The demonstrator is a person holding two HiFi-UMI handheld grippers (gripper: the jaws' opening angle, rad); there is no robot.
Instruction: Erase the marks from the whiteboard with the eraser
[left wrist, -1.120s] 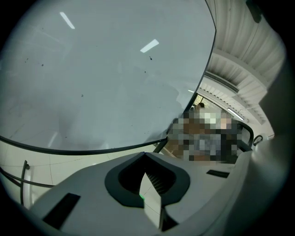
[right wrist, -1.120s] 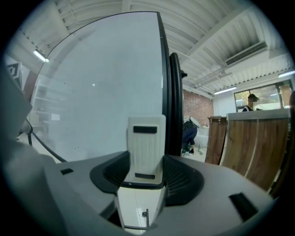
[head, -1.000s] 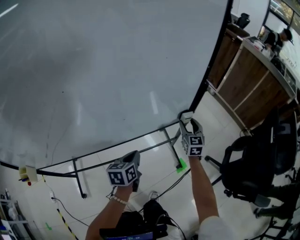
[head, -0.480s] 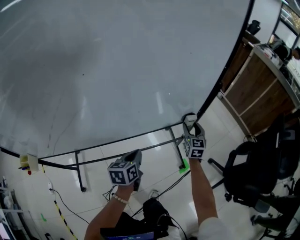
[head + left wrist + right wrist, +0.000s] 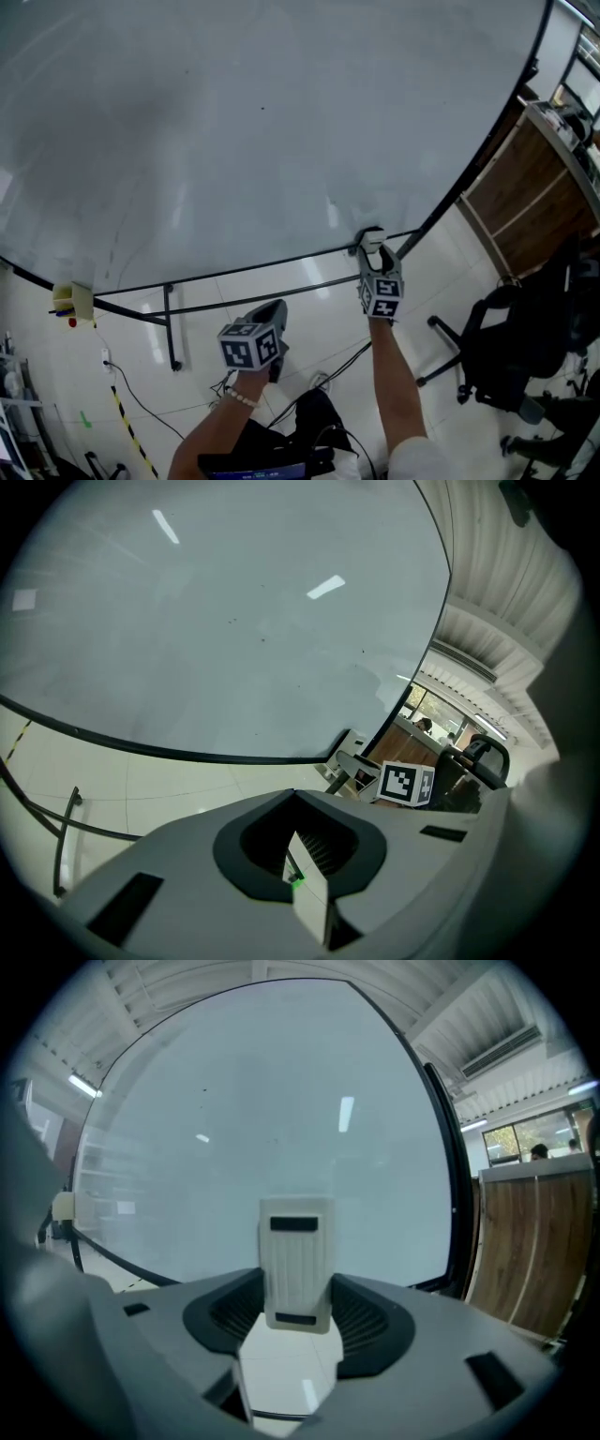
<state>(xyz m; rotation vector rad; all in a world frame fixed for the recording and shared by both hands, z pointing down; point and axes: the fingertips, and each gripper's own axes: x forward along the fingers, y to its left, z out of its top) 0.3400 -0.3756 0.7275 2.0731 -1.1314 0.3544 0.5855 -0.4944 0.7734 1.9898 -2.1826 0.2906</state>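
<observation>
A large whiteboard (image 5: 234, 131) fills the upper head view; only a few tiny dark specks (image 5: 262, 108) show on it. My right gripper (image 5: 373, 246) is shut on a white ribbed eraser (image 5: 298, 1262), held near the board's lower right corner by the black frame (image 5: 281, 258). The eraser (image 5: 372, 235) tip touches or nearly touches the bottom edge. My left gripper (image 5: 274, 323) hangs lower, below the board, shut with nothing in it. In the left gripper view the board (image 5: 216, 621) lies ahead and the right gripper's marker cube (image 5: 406, 783) shows to the right.
The board's stand legs (image 5: 172, 328) reach the tiled floor. A yellow-white object (image 5: 71, 300) hangs at the frame's left. A black office chair (image 5: 511, 361) and a wooden counter (image 5: 525, 187) stand right. Cables (image 5: 141, 412) lie on the floor.
The head view has shifted so the board sits further right and higher. The right gripper with the eraser stays at the board's bottom edge; the left gripper has barely moved.
</observation>
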